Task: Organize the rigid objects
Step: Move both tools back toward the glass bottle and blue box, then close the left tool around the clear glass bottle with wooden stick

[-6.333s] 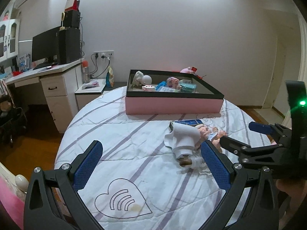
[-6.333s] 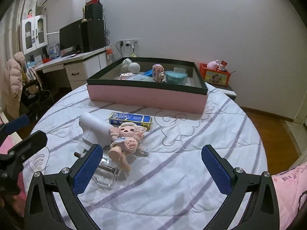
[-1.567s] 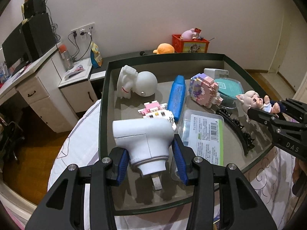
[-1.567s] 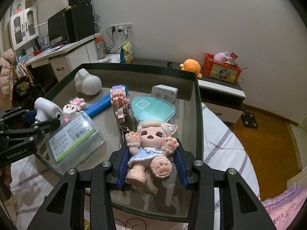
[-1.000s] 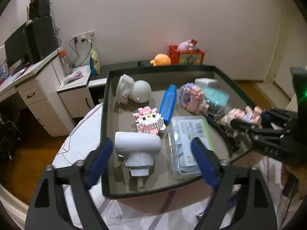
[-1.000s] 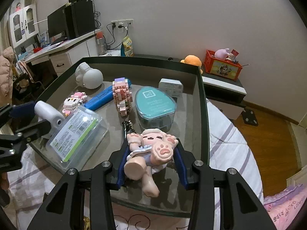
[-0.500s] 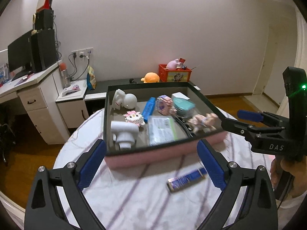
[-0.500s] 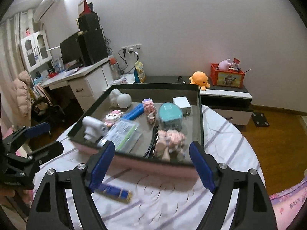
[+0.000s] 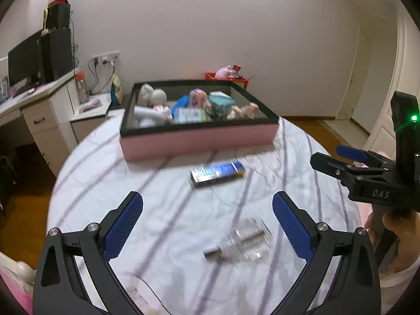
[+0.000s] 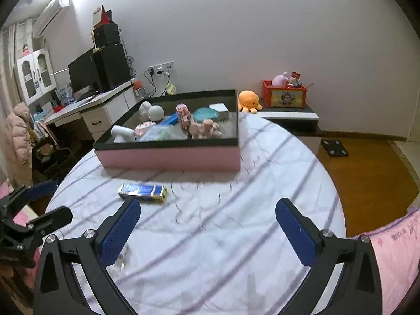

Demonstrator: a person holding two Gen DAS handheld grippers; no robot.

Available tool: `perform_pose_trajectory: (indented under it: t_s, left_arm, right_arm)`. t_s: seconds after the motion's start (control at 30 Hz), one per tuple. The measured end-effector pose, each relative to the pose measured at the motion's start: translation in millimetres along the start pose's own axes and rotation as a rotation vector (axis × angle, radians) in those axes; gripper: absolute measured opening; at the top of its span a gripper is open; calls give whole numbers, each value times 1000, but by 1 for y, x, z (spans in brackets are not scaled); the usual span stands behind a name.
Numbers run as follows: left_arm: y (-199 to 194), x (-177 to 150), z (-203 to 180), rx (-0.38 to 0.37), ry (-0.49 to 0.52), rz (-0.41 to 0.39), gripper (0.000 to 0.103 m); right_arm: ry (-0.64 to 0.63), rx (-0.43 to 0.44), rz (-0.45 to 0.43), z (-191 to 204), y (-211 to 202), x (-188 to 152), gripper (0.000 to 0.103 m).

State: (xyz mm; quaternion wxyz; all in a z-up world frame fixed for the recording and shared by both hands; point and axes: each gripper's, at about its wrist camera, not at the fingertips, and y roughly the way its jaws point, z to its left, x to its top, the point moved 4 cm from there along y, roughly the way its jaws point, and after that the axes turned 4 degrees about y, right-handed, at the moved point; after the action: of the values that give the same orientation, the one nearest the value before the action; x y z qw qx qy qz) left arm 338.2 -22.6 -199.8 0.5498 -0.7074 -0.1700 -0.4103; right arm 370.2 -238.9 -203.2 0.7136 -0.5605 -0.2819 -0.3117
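A pink box with a black rim (image 9: 199, 141) (image 10: 170, 157) stands at the far side of a round quilt-covered surface (image 9: 170, 210). In it lie a white nozzle-shaped piece (image 9: 147, 114) (image 10: 122, 132), a small doll (image 9: 242, 111) (image 10: 203, 128) and several other toys. A blue carton (image 9: 218, 174) (image 10: 143, 191) lies on the quilt in front of the box. Nearer, a clear glass item (image 9: 241, 241) rests between the fingers of my left gripper (image 9: 207, 210), untouched. Both jaws are still opening. My right gripper (image 10: 208, 218) holds nothing and hovers over bare quilt.
A desk with a monitor (image 10: 86, 73) and drawers stands at the left. Behind the box are a low cabinet (image 10: 288, 116), a red crate (image 10: 284, 95) and an orange plush (image 10: 248, 101). Wooden floor (image 10: 367, 170) lies to the right. A hand (image 9: 396, 223) grips the right tool.
Both grippers let go of the white piece and the doll inside the box, spread wide and drew back. The box now sits farther off, with the blue carton and glass item in view.
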Motion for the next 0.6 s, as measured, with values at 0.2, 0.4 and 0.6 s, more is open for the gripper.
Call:
perform_pose_trajectory:
  t_s: [0.2, 0.4, 0.6]
  left_arm:
    - [1, -19, -12, 31, -28, 18, 101]
    - [11, -34, -20, 61, -51, 39, 102]
    - [19, -40, -24, 83, -78, 59, 102]
  right_arm:
    - [22, 8, 28, -6, 9, -21, 103]
    - [25, -7, 56, -11, 20, -34, 103]
    - [44, -3, 77, -17, 28, -41, 103]
